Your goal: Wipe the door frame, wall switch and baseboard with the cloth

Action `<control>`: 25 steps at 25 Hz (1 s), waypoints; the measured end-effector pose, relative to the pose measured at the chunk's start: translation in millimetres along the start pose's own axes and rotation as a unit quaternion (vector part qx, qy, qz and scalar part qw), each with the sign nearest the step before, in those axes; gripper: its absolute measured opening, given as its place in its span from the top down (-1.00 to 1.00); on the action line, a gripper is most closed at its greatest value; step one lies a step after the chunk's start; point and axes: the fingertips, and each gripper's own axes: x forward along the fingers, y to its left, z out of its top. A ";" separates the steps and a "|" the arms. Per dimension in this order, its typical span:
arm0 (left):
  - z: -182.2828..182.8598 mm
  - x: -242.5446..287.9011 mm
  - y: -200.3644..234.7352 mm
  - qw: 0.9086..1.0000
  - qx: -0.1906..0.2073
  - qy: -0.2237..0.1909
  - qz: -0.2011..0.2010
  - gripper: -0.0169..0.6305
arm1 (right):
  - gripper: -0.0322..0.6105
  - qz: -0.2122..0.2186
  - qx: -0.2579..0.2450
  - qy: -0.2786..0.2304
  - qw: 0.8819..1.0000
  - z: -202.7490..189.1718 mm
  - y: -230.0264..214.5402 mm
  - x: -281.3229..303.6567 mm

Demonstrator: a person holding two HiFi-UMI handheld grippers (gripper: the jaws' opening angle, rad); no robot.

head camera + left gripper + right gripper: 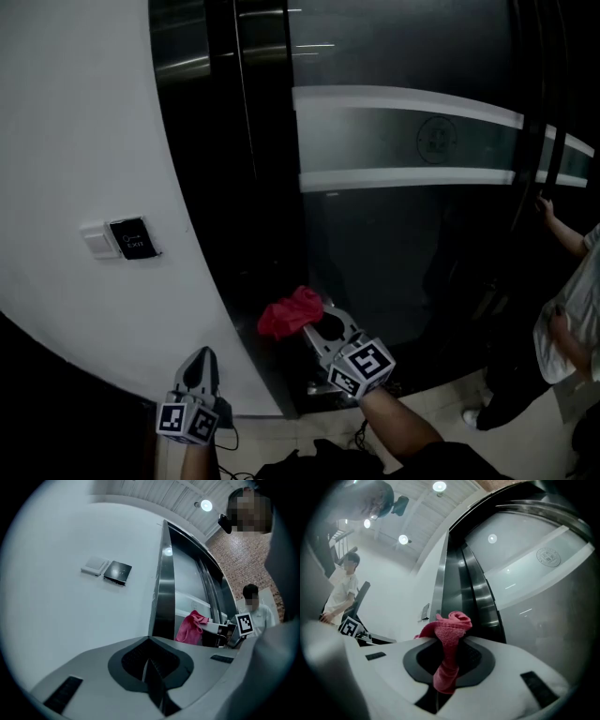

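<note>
Firmly between right gripper's (449, 641) fingers (480, 662): cloth (451, 626).

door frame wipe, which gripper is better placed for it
Right. The right gripper is shut on the red cloth, close in front of the dark door frame; the left gripper is shut, empty, and lower beside the white wall.

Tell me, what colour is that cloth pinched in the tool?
Pinkish red, plain with no pattern. The cloth shows best in the right gripper view.
</note>
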 end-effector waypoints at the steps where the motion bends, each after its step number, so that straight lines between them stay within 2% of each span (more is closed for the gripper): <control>1: -1.5 4.4 -7.1 1.000 0.002 -0.005 0.012 0.97 | 0.74 0.015 -0.001 -0.002 1.000 1.2 -8.8 0.0; 4: -6.7 24.7 -31.6 0.999 0.013 -0.014 0.037 0.97 | 0.74 0.061 -0.001 -0.008 0.998 13.2 -38.5 3.3; 6: -5.1 36.6 -47.8 0.998 0.032 -0.024 0.058 0.97 | 0.74 0.106 -0.011 -0.008 0.994 29.5 -51.3 12.4; 9: 0.7 33.6 -63.3 0.991 0.046 -0.036 0.124 0.97 | 0.74 0.197 -0.024 0.005 0.980 51.1 -46.8 32.5; 11: 4.7 35.6 -70.5 0.987 0.043 -0.029 0.154 0.97 | 0.74 0.237 -0.038 0.000 0.971 66.3 -40.7 45.1; 14: 17.4 45.9 -80.7 0.982 0.058 -0.018 0.178 0.97 | 0.74 0.258 -0.055 -0.017 0.964 88.1 -37.1 56.5; 18: 52.5 53.2 -88.3 0.972 0.116 -0.013 0.205 0.97 | 0.74 0.285 -0.019 -0.034 0.958 115.0 -32.7 72.7; 22: 83.1 50.9 -88.7 0.969 0.129 -0.023 0.209 0.97 | 0.74 0.296 -0.010 -0.052 0.954 150.0 -30.4 88.2; 25: 92.8 48.9 -86.0 0.969 0.132 -0.025 0.209 0.97 | 0.74 0.300 -0.011 -0.052 0.953 173.4 -29.0 104.0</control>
